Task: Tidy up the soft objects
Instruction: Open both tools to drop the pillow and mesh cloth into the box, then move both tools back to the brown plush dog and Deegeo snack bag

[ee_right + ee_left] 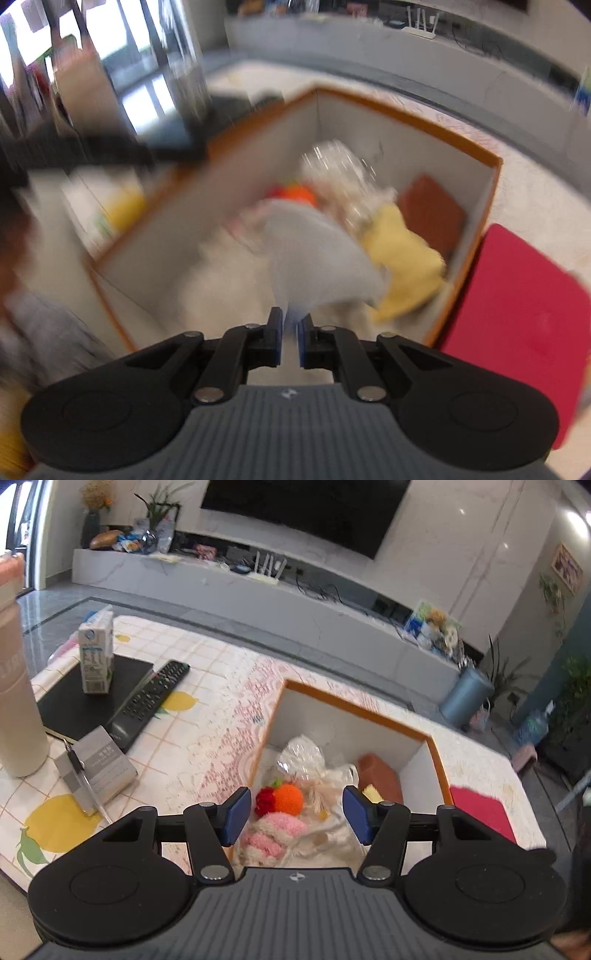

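Right gripper (291, 330) pinches a grey cloth (317, 254) by one corner; it hangs limp and light beyond the fingertips, over the box (495, 162). Left gripper (295, 816) stands open, empty, above soft toys (280, 830) inside.

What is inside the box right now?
The box holds a pink knit, orange ball, red ball, plastic wrap, brown block; whatever lies underneath is covered.

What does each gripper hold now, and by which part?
The right gripper pinches a grey cloth by its near corner. The left gripper holds nothing; its jaws stand open above the box.
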A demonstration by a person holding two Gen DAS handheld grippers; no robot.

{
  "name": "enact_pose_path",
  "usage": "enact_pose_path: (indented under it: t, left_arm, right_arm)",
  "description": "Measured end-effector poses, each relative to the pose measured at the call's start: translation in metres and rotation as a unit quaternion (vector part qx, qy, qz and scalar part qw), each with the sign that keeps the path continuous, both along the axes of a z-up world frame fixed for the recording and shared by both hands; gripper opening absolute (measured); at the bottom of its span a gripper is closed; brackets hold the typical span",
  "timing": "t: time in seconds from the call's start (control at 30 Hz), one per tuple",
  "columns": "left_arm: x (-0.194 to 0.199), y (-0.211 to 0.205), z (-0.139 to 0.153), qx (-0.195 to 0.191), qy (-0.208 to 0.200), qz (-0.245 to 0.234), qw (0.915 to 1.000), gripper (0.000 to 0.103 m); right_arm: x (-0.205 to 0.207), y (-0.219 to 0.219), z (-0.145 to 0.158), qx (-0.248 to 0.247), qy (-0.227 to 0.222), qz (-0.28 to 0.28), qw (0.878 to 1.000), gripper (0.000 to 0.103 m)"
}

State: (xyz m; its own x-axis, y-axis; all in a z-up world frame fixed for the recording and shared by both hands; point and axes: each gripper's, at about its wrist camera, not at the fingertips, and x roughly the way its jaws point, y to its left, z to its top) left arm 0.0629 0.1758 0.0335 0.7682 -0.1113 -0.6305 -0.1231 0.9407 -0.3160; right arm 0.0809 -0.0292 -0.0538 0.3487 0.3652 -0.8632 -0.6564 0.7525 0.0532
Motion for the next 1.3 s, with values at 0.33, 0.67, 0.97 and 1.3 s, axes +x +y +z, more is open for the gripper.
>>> enact_pose_path:
  t: [0.33,0.67,0.97,1.3]
  left_arm:
    - [0.002,0.002,0.0,0.009,0.002,0.002,1.0,0.067]
    - [-0.002,0.004,0.004,0.003,-0.007,0.004,1.0,0.067]
    - [-0.008,-0.005,0.014,-0.003,-0.028,-0.017,0.9995,0.067]
    - [-0.015,-0.041,0.028,0.026,-0.057,-0.059,0.9963,0.067]
  right_arm:
    - [-0.01,0.001,-0.011,-0.035,0.007,0.037,0.999,0.019]
    - [-0.026,-0.013,0.031,0.01,-0.037,0.011,0.999,0.096]
    - [-0.036,-0.054,0.083,0.043,-0.101,-0.057,0.992,0.097]
    - [-0.081,-0.145,0.172,0.006,-0.289,-0.134,0.948,0.1]
